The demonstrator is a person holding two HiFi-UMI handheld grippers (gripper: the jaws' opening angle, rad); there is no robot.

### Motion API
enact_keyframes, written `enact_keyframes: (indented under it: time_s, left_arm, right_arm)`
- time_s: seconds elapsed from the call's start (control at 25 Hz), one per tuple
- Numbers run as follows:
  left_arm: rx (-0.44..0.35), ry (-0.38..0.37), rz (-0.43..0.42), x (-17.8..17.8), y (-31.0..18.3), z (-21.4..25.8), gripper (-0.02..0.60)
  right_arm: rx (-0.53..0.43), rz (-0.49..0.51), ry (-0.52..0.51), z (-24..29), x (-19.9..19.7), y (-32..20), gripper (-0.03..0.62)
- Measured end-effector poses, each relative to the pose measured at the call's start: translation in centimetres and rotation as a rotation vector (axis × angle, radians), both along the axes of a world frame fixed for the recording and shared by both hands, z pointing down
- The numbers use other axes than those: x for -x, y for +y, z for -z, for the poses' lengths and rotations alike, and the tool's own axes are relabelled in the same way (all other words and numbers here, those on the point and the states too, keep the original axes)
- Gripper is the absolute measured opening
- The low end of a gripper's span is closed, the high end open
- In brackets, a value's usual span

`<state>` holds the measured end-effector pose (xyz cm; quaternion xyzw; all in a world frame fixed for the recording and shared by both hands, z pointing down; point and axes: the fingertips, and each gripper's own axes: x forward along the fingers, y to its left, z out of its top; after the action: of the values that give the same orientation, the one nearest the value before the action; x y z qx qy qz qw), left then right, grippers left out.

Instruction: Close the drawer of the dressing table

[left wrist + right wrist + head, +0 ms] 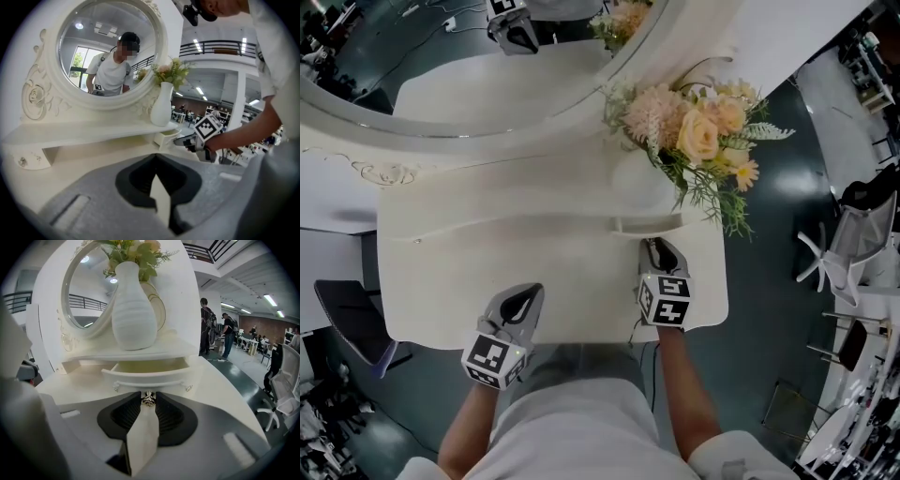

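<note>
Drawer (147,376): stood partly pulled out under shelf (136,351), right of centre on dressing table (441,281), below white vase (133,310) of flowers (703,131). Knob (148,401) clamped between tips of right gripper (148,397). Left gripper (156,158): jaws together, empty, over near left tabletop. Mirror (110,47) at far side.

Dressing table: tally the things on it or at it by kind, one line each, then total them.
Mirror: 1
Vase: 1
Flower bunch: 1
Drawer, open: 1
Drawer knob: 1
Grippers: 2, left gripper and right gripper
Total: 7
</note>
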<state>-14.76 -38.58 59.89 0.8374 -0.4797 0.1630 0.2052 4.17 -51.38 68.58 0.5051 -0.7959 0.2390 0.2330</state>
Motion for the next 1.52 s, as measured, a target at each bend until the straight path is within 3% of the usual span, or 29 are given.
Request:
enact_keyframes:
  time_s: [0.68,1.28,1.52]
  left_arm:
    - [0.014,-0.003,0.052,0.9,-0.3,-0.2,-0.002]
    - [-0.002,0.016,0.053,0.7,0.6,0.6,0.000]
    - [-0.024,0.014,0.055,1.1,1.4,1.5,0.000]
  right_arm:
    - [-0.051,0.017,-0.025,0.3,1.7,-5.1,0.097]
    - [-0.057,0.036,-0.013,0.7,1.5,-4.1,0.100]
    - [-0.049,-0.005,-0.036,2.1,0.8,-2.2,0.098]
